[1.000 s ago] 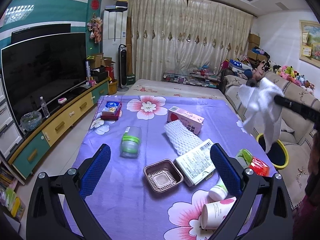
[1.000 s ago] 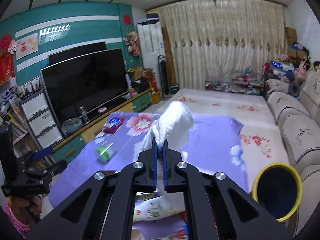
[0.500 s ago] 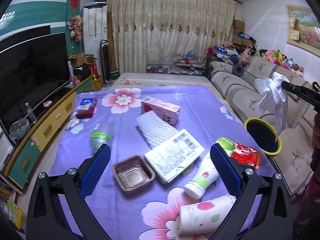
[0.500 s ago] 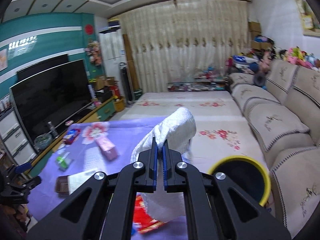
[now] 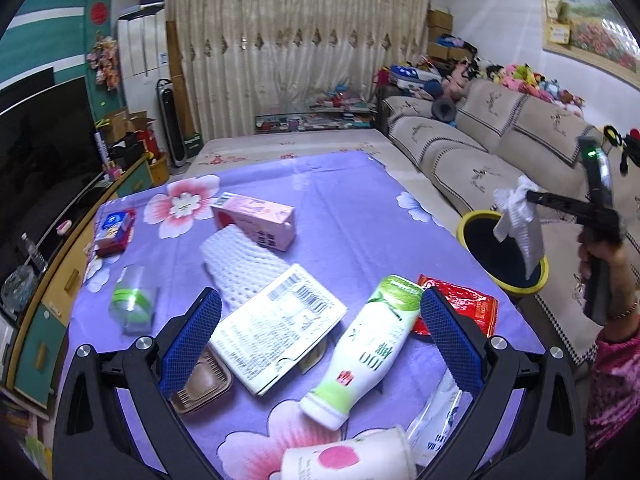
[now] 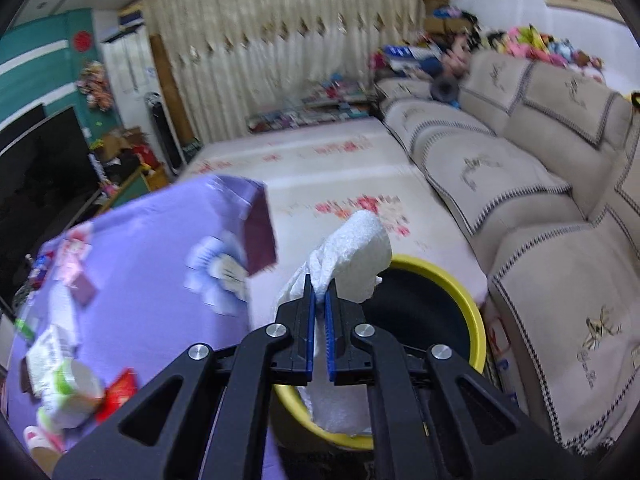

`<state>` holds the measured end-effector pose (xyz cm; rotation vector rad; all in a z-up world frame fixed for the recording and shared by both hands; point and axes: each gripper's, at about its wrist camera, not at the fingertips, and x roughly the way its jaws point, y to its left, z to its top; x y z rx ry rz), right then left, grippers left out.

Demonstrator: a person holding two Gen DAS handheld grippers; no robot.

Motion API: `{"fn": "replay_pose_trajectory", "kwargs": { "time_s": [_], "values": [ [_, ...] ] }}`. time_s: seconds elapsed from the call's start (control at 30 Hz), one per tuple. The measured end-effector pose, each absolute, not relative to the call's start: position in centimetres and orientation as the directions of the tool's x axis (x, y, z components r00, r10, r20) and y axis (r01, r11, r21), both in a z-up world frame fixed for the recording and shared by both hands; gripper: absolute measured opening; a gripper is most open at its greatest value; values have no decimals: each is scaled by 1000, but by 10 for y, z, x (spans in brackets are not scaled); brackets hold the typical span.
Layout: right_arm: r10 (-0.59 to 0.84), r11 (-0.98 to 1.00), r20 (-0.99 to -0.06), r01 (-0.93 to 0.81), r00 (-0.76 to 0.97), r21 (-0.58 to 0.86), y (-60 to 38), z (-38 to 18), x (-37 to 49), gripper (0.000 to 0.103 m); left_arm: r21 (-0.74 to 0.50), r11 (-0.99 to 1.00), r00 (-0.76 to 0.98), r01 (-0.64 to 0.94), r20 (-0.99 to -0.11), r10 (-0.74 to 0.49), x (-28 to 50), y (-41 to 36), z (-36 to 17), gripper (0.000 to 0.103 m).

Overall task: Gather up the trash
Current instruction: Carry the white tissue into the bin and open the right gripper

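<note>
My right gripper [image 6: 319,294] is shut on a white foam net wrapper [image 6: 352,252] and holds it over the yellow-rimmed black bin [image 6: 460,300]. In the left wrist view the wrapper [image 5: 518,220] hangs from that gripper [image 5: 530,197] above the bin [image 5: 464,224] beside the table. My left gripper [image 5: 320,320] is open and empty, low over the purple flowered table [image 5: 340,200], above a white printed packet [image 5: 276,324] and a green-and-white bottle [image 5: 368,344]. A red wrapper [image 5: 460,304], a white foam net [image 5: 240,260], a pink carton [image 5: 256,220] and a brown tray [image 5: 204,384] lie around.
A paper cup [image 5: 352,456] and a clear bag [image 5: 436,420] lie at the table's near edge. A small green-banded jar [image 5: 132,304] and a blue-red box [image 5: 114,226] sit at the left. A beige sofa [image 5: 500,140] runs along the right, a TV cabinet [image 5: 60,272] along the left.
My right gripper has carried the white wrapper rightwards and down, off the table, to above the bin. My left gripper has moved forward and right over the packet and bottle.
</note>
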<state>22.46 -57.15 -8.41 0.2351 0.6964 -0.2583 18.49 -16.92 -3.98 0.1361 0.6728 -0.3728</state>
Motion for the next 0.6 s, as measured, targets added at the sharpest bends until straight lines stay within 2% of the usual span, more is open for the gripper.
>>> {"fn": "replay_pose_trajectory", "kwargs": {
  "time_s": [0.17, 0.2, 0.27, 0.3, 0.6],
  "values": [
    [-171, 924, -730, 364, 662, 114, -595, -128, 249, 7, 12, 918, 704, 397, -646, -296, 197, -182, -46, 98],
    [-178, 920, -741, 376, 647, 107, -599, -134, 252, 10, 13, 916, 701, 401, -648, -298, 199, -185, -47, 98],
    [-196, 913, -753, 397, 628, 93, -601, -142, 253, 27, 14, 912, 696, 409, -651, -302, 198, -189, -47, 98],
    [-198, 912, -753, 400, 627, 94, -602, -143, 252, 29, 14, 910, 692, 415, -654, -306, 200, -191, -49, 98],
    [-224, 913, -737, 403, 637, 70, -592, -131, 242, 31, 10, 886, 660, 464, -670, -338, 207, -198, -57, 98]
  ]
}}
